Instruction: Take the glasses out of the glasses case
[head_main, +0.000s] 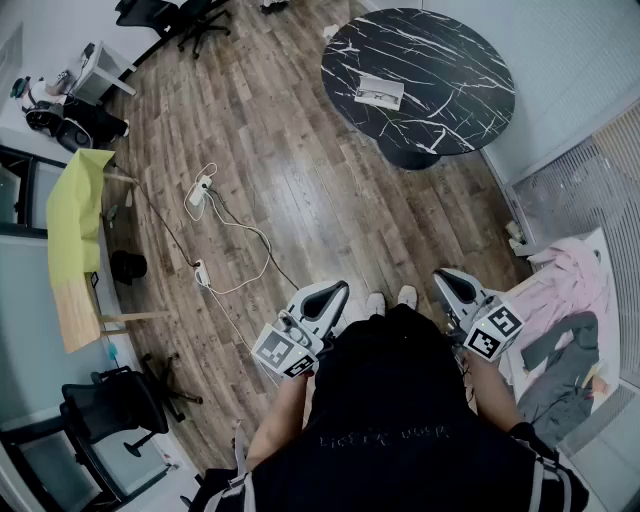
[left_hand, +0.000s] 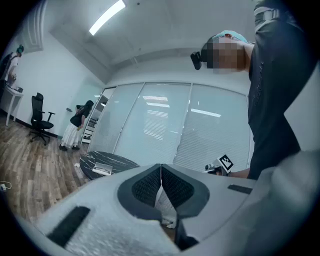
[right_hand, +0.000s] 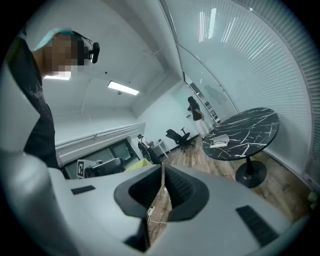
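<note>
The glasses case (head_main: 379, 93) is a small light box lying on a round black marble table (head_main: 440, 45) far ahead of me. It is too small to tell whether it stands open or what is in it. Both grippers are held close to my body, well short of the table. My left gripper (head_main: 337, 290) is shut and holds nothing. My right gripper (head_main: 447, 275) is also shut and empty. The left gripper view shows its pads pressed together (left_hand: 161, 169), with the table (left_hand: 117, 161) and the case (left_hand: 101, 170) beyond. The right gripper view (right_hand: 162, 169) shows the case (right_hand: 219, 141) on the table (right_hand: 250, 127).
Wooden floor lies between me and the table. A power strip with a white cable (head_main: 200, 190) lies on the floor to the left. A yellow-covered table (head_main: 75, 215) and an office chair (head_main: 115, 405) stand at the left, and clothes (head_main: 570, 290) lie at the right. A person (left_hand: 75, 127) stands far off.
</note>
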